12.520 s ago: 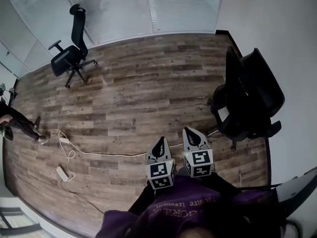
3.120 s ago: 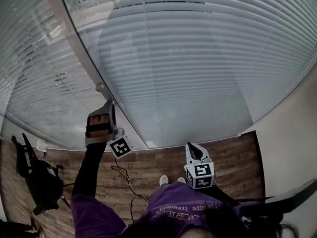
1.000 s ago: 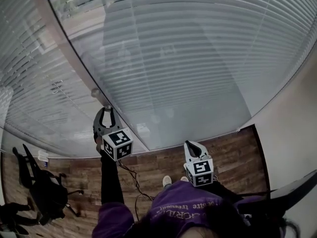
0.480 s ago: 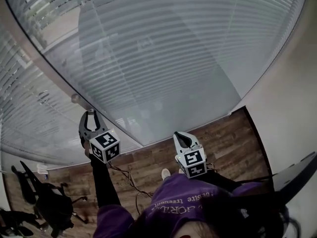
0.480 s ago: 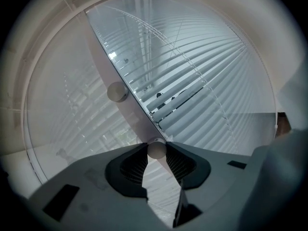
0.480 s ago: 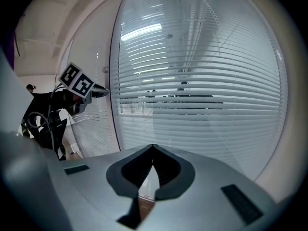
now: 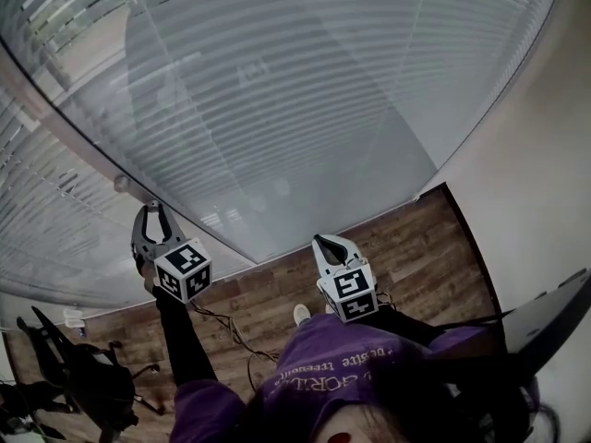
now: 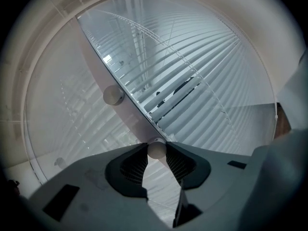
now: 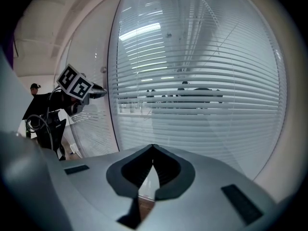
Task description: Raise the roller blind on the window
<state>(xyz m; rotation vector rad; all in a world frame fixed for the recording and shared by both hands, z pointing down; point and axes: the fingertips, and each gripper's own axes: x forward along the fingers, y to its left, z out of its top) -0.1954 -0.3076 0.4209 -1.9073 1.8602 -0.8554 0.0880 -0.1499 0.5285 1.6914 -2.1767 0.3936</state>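
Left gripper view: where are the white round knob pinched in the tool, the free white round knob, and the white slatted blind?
Pinched white round knob (image 8: 156, 149): left gripper view, its face.
Free white round knob (image 8: 113, 95): left gripper view, its centre.
White slatted blind (image 8: 207, 100): left gripper view, a middle slat.

Head view: the blind (image 7: 305, 90) runs off the top and left edges; a dark grey shape (image 7: 549, 317) at the right edge is cut off and unidentifiable. Left gripper view, centre: the jaw tips of the left gripper (image 8: 156, 151) cover the sides of the knob (image 8: 156, 148), hiding its mounting
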